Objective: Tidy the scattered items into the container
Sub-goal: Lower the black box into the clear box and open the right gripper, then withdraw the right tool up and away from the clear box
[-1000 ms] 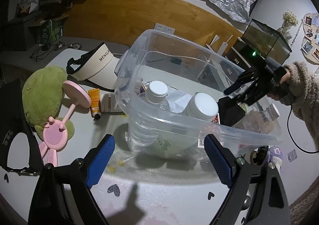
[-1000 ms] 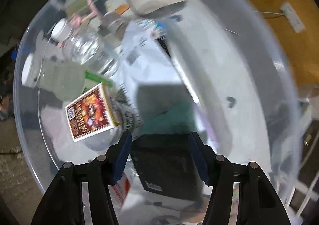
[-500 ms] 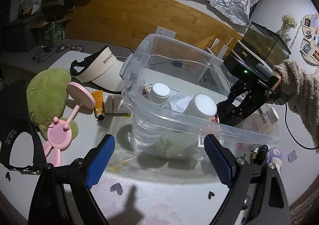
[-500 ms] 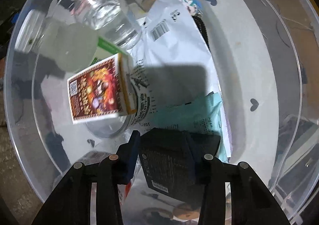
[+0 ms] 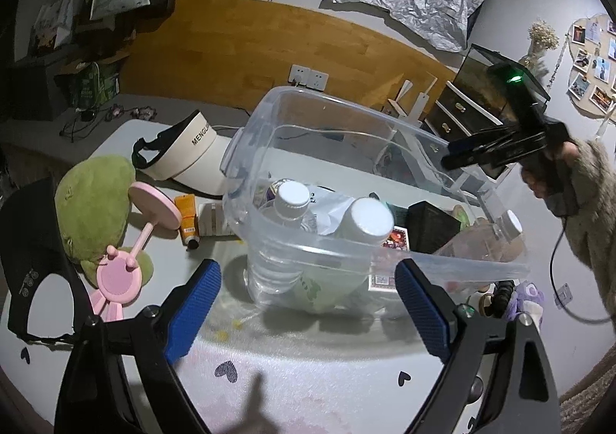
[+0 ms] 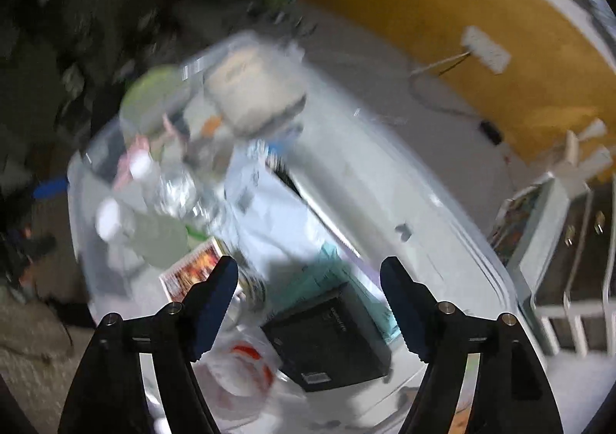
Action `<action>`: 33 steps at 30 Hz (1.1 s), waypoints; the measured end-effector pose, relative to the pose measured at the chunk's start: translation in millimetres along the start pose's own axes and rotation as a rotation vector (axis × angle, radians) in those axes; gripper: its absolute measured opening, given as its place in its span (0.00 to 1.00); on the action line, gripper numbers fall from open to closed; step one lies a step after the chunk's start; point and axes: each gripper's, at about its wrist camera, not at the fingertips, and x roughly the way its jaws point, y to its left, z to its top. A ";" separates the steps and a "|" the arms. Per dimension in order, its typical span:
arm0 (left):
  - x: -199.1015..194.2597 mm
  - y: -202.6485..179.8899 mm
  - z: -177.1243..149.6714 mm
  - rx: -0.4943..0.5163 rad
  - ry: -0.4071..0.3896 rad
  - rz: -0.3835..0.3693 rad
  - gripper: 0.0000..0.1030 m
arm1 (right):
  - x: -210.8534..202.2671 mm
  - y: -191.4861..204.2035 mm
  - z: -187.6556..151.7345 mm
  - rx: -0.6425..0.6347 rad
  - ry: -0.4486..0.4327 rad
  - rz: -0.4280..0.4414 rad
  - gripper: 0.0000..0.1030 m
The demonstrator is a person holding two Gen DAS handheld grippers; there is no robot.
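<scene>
A clear plastic bin (image 5: 442, 260) stands on the table and holds a water bottle (image 5: 292, 199), a white-capped bottle (image 5: 369, 218), a card box (image 5: 396, 235) and a black box (image 5: 431, 230). My left gripper (image 5: 308, 303) is open and empty in front of the bin's near wall. My right gripper (image 6: 310, 295) is open and empty above the bin, with the black box (image 6: 331, 341) lying loose below it. From the left wrist view, the right gripper (image 5: 456, 160) hovers over the bin's far right rim. The right wrist view is motion-blurred.
Left of the bin lie a green plush (image 5: 92, 199), a pink stand (image 5: 115, 272), an orange tube (image 5: 186, 218), a small box (image 5: 211, 218) and a cream visor (image 5: 188, 156). A black strap item (image 5: 30, 241) sits at the far left. A purple toy (image 5: 527, 295) lies at the right.
My right gripper opened, let go of the black box inside the bin and rose above the rim. My left gripper has barely moved.
</scene>
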 end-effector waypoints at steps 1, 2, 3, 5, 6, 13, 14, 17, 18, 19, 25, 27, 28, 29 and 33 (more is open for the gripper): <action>-1.3 -1.1 0.8 0.000 -0.004 0.002 0.99 | -12.2 3.2 -4.9 0.037 -0.059 -0.019 0.77; -2.6 -2.1 1.6 0.000 -0.008 0.003 0.99 | -23.4 5.3 -9.7 0.069 -0.110 -0.033 0.83; -3.8 -3.4 2.4 0.001 -0.011 0.006 0.99 | -33.9 6.8 -14.3 0.100 -0.156 -0.043 0.97; -5.6 -5.9 3.3 0.007 -0.014 0.016 0.99 | -48.3 14.7 -25.4 0.159 -0.232 -0.069 1.00; -6.7 -7.4 3.6 0.010 -0.015 0.019 0.99 | -53.1 20.4 -31.5 0.184 -0.261 -0.086 1.00; -17.8 -20.1 2.2 0.051 -0.027 0.027 0.99 | -81.9 71.8 -73.8 0.271 -0.387 -0.216 1.00; -20.1 -22.0 1.9 0.059 -0.031 0.028 0.99 | -85.0 78.0 -79.4 0.277 -0.401 -0.230 1.00; -26.1 -24.7 -0.5 0.082 -0.042 0.036 1.00 | -90.1 95.3 -97.1 0.321 -0.446 -0.252 1.00; -28.0 -25.5 -1.4 0.090 -0.046 0.039 1.00 | -92.8 100.0 -103.3 0.345 -0.464 -0.255 1.00; -30.0 -26.3 -2.3 0.098 -0.050 0.042 1.00 | -95.0 104.5 -109.7 0.374 -0.487 -0.255 1.00; -41.6 -31.0 -7.6 0.145 -0.071 0.061 1.00 | -107.2 119.9 -142.8 0.501 -0.567 -0.260 1.00; -45.4 -32.1 -10.0 0.159 -0.075 0.064 1.00 | -108.9 124.5 -150.7 0.517 -0.569 -0.279 1.00; -47.2 -32.2 -11.8 0.164 -0.075 0.062 1.00 | -109.7 126.8 -154.7 0.525 -0.569 -0.289 1.00; -49.1 -32.3 -13.6 0.170 -0.074 0.060 1.00 | -110.6 129.1 -158.6 0.533 -0.570 -0.298 1.00; -55.9 -31.2 -20.3 0.180 -0.072 0.047 1.00 | -112.1 147.6 -173.9 0.522 -0.575 -0.336 1.00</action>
